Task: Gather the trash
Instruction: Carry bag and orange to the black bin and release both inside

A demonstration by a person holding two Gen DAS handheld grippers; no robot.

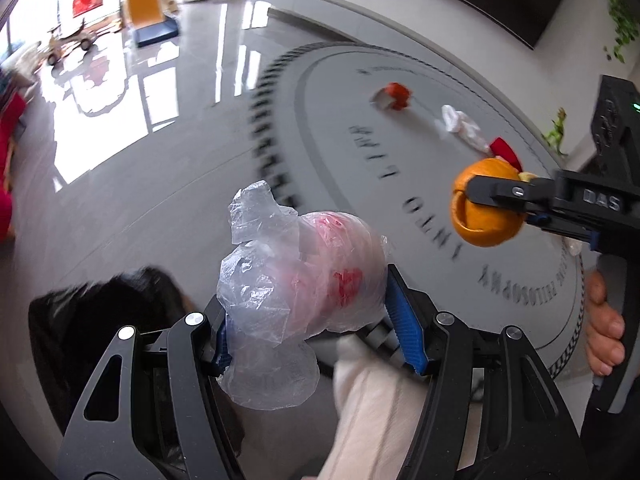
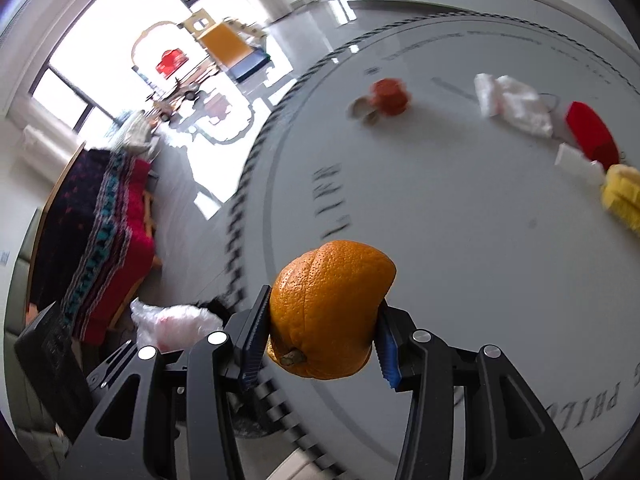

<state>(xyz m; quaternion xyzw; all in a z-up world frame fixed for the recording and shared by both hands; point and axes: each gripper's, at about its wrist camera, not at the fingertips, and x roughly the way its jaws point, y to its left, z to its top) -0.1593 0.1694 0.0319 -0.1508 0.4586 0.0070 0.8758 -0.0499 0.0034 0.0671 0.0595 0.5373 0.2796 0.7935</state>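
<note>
1. Left wrist view: my left gripper [image 1: 308, 320] is pinching a crumpled clear plastic bag [image 1: 296, 280] with red print inside it; both blue pads press into the film. It hangs off the near edge of the round table [image 1: 400, 140], over the grey floor, with a black bin bag [image 1: 100, 320] just below and to the left.
2. Same view: the right gripper [image 1: 486, 200] comes in from the right edge, clamped on an orange peel [image 1: 480, 224] above the table's near rim. A hand [image 1: 606, 320] holds its grip.
3. Right wrist view: the peel [image 2: 332, 312] sits between the two pads, stem end down, above the table's near-left edge [image 2: 440, 240]. The pads press on its sides.
4. Trash not yet collected lies toward the table's far side: a small red piece [image 2: 390, 96], a white tissue [image 2: 516, 106], a red wrapper [image 2: 592, 132] and something yellow [image 2: 622, 196] at the right edge.
5. Risk: the plastic is slippery and only partly caught, so it could slide out short of the bin bag. The peel is hollow and curved; it may buckle or pivot out of the grip.
6. Differences: only the left view shows the bin bag's opening clearly and the hand; only the right view shows the yellow item and the peel's stem. Blur softens both pictures.
</note>
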